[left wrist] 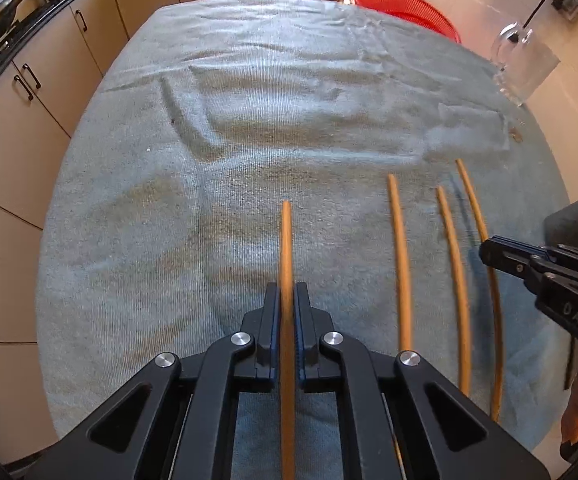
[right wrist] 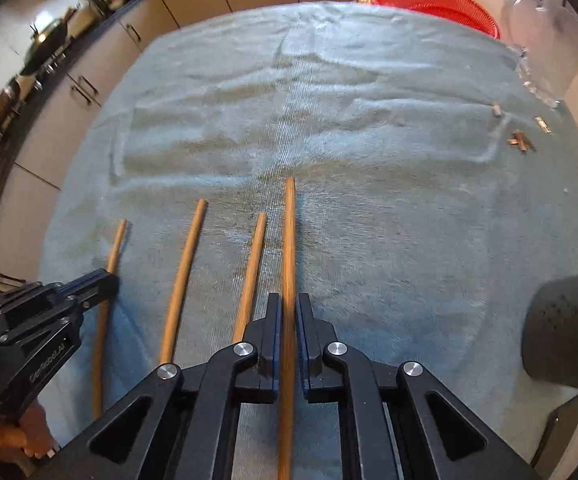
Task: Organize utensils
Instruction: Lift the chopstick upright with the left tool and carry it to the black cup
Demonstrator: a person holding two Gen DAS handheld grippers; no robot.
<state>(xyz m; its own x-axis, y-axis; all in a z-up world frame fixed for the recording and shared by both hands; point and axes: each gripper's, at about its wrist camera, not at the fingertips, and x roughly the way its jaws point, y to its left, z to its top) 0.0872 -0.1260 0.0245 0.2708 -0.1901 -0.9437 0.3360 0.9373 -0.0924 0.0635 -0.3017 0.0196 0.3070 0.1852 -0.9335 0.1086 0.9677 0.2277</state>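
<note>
Several wooden chopsticks lie roughly parallel on a light blue towel [left wrist: 289, 120]. In the left wrist view, my left gripper [left wrist: 288, 294] is shut on the leftmost chopstick [left wrist: 286, 240], which runs forward between the pads. Two loose chopsticks [left wrist: 403, 260] [left wrist: 455, 264] lie between the held ones. In the right wrist view, my right gripper [right wrist: 288, 304] is shut on the rightmost chopstick [right wrist: 289, 232]. The left gripper [right wrist: 89, 286] shows there at far left, the right gripper [left wrist: 501, 256] in the left view at far right.
A red mesh basket [right wrist: 437, 0] and clear glassware [left wrist: 525, 60] stand at the far right of the table. Small wooden bits [right wrist: 521, 140] lie on the towel's right edge. A black shaker-like object [right wrist: 565, 328] is at right. Cabinets [left wrist: 41, 92] line the left.
</note>
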